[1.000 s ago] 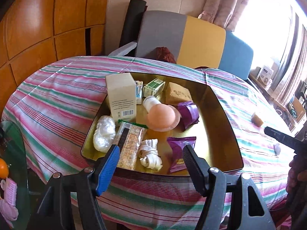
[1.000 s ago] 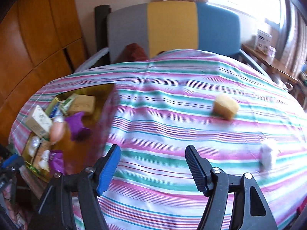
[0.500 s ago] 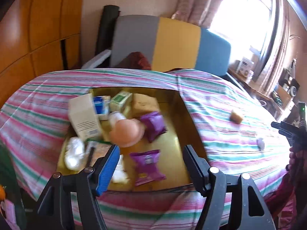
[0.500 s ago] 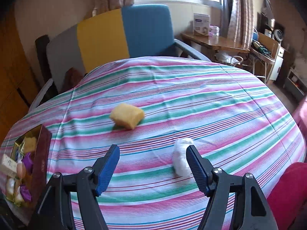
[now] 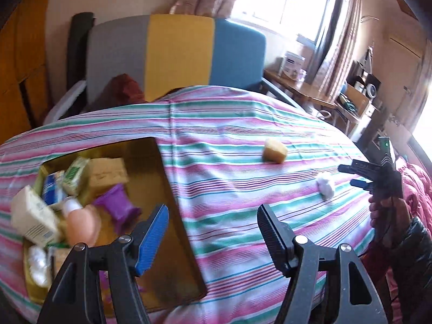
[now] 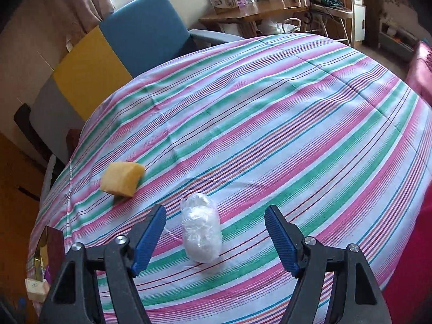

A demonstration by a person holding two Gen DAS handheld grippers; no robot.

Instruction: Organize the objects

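Only the right wrist view shows the right gripper (image 6: pixel 216 239) spread wide, empty, with the clear plastic bundle (image 6: pixel 200 230) lying between its fingers on the striped tablecloth (image 6: pixel 283 113); the yellow sponge (image 6: pixel 122 178) lies near the bundle. The left wrist view alone shows the gold tray (image 5: pixel 159 189) of packets, well apart from the bundle, under the wide, empty left gripper (image 5: pixel 213 236).

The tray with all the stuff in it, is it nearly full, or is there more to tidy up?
Mostly done: the tray already holds boxes, purple packets and more. In hand: nothing yet; the open right gripper hovers around the white plastic bundle. Left: that bundle and the yellow sponge, both on the striped tablecloth. The left gripper is open, empty.
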